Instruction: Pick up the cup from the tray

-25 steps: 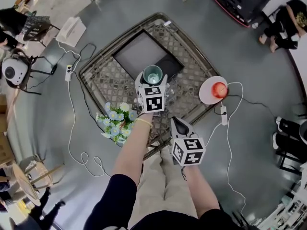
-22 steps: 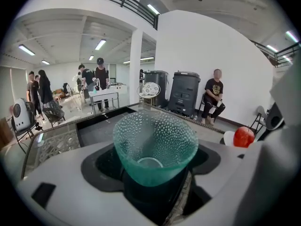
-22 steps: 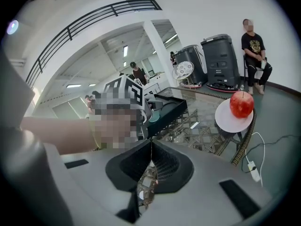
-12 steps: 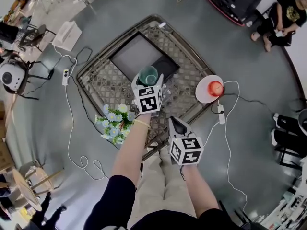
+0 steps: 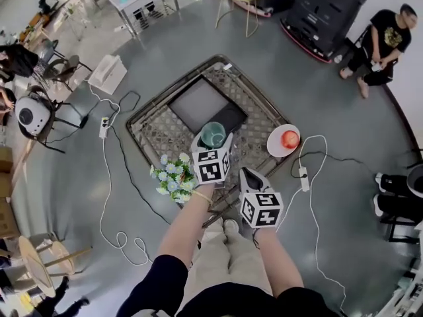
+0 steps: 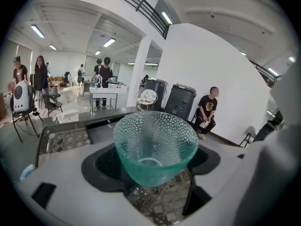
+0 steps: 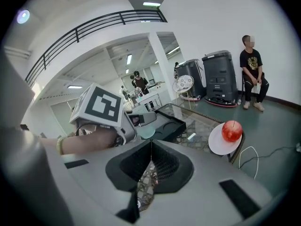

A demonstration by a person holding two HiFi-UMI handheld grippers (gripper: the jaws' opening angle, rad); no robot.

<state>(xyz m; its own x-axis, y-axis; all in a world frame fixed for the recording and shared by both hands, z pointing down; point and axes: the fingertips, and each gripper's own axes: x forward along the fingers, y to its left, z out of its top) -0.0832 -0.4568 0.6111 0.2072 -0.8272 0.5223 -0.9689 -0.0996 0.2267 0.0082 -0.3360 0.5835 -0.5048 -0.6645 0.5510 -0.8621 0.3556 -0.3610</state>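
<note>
One cup, gripped and clear of the tray

Item: cup [image 6: 155, 145], teal dimpled glass, upright, empty as far as can be seen.
Location: centre of the head view, at the near edge of the dark tray [image 5: 192, 101]. It appears lifted off the tray, with the lattice top of the bench [image 5: 155, 134] showing beneath it.
Left gripper [image 6: 154, 180]: jaws closed on the cup's lower part, mouth facing up.
Right gripper [image 7: 149, 168]: jaws pressed together on nothing, held low in the head view, near the person's body and apart from the cup.
Other stock: apple [image 5: 289, 139] on a white plate [image 5: 276, 148], right of the bench; flowers [image 5: 172, 176], left of the left arm.
Progress: grasp made and lift judged done. What is left, at most, is holding the cup steady and carrying it away.
</note>
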